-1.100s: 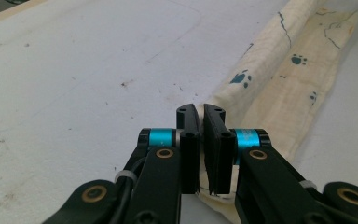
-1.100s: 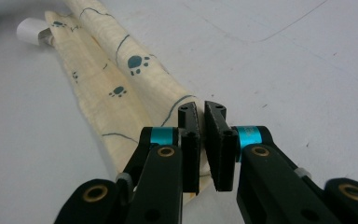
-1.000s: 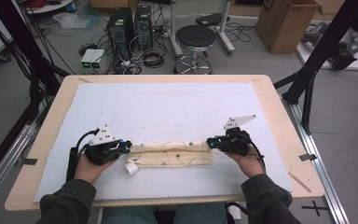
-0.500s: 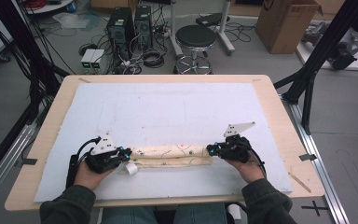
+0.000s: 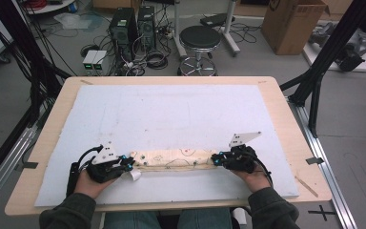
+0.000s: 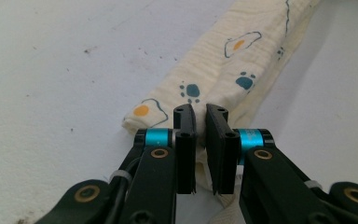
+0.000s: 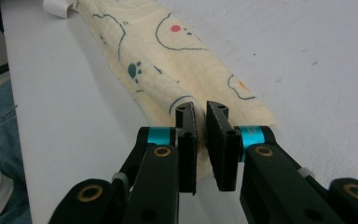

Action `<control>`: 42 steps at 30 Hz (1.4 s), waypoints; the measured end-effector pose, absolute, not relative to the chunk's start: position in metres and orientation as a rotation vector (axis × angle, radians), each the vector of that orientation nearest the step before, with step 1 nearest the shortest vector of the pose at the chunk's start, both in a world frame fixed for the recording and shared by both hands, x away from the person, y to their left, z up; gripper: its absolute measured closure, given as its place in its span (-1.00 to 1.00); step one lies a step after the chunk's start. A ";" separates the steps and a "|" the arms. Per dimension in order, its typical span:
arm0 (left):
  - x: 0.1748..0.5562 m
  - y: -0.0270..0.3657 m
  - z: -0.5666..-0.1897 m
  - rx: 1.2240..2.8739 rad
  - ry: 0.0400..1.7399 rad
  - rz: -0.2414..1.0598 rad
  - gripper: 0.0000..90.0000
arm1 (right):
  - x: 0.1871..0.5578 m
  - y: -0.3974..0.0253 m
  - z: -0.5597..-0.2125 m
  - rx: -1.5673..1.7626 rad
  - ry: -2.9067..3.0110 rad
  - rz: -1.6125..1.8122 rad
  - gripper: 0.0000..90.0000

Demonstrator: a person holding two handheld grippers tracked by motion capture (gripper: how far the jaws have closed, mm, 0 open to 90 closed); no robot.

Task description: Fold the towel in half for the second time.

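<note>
A long, narrow folded cloth [image 5: 174,159] lies across the near part of the white mat [image 5: 171,109] that covers the wooden table [image 5: 286,119], stretched left to right between the two hands. In the high view the left gripper [image 5: 127,163] sits at the cloth's left end and the right gripper [image 5: 215,160] at its right end, each held by a hand coming in from the near edge, but from that height it is hard to see how the jaws stand. The left gripper view settles it for that side: the jaws are drawn in to a narrow gap and pinch a fold at the end of the cloth [image 6: 223,74], whose cream fabric carries blue paw prints and fried-egg shapes (details lost from above). The right gripper view shows the same on the other side, the jaws nearly together and clamped on the cloth's [image 7: 168,60] right end, with a white label [image 7: 58,7] at the far end of the strip and a bit of blue denim [image 7: 0,121] beyond the table edge. A black stool [image 5: 200,38] and a cardboard box [image 5: 293,21] on the floor beyond the table appear in the high view.
</note>
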State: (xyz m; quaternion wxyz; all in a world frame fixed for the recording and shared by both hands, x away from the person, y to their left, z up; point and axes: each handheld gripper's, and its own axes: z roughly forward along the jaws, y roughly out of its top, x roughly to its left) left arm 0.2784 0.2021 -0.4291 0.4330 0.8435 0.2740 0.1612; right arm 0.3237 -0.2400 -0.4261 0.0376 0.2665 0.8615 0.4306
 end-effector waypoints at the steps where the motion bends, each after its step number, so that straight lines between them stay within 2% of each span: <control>1: 0.278 0.202 -0.429 2.102 0.682 0.396 0.79 | 0.322 -0.240 -0.426 0.832 2.649 1.319 0.82; 5: 0.276 0.204 -0.427 2.095 0.677 0.377 0.66 | 0.321 -0.240 -0.428 0.820 2.651 1.320 0.73; 11: 0.271 0.209 -0.420 2.054 0.667 0.321 0.32 | 0.319 -0.243 -0.423 0.805 2.659 1.376 0.34; 15: 0.270 0.209 -0.411 2.033 0.638 0.326 0.25 | 0.318 -0.246 -0.411 0.804 2.630 1.412 0.26; 22: 0.281 0.200 -0.400 2.014 0.628 0.344 0.32 | 0.325 -0.236 -0.398 0.783 2.617 1.429 0.25; 28: 0.299 0.189 -0.411 2.030 0.671 0.322 0.42 | 0.337 -0.214 -0.404 0.755 2.653 1.385 0.25; 34: 0.304 0.184 -0.423 2.087 0.678 0.296 0.40 | 0.343 -0.197 -0.417 0.737 2.703 1.311 0.21; 42: 0.303 0.187 -0.436 2.116 0.717 0.282 0.33 | 0.341 -0.195 -0.429 0.738 2.720 1.255 0.15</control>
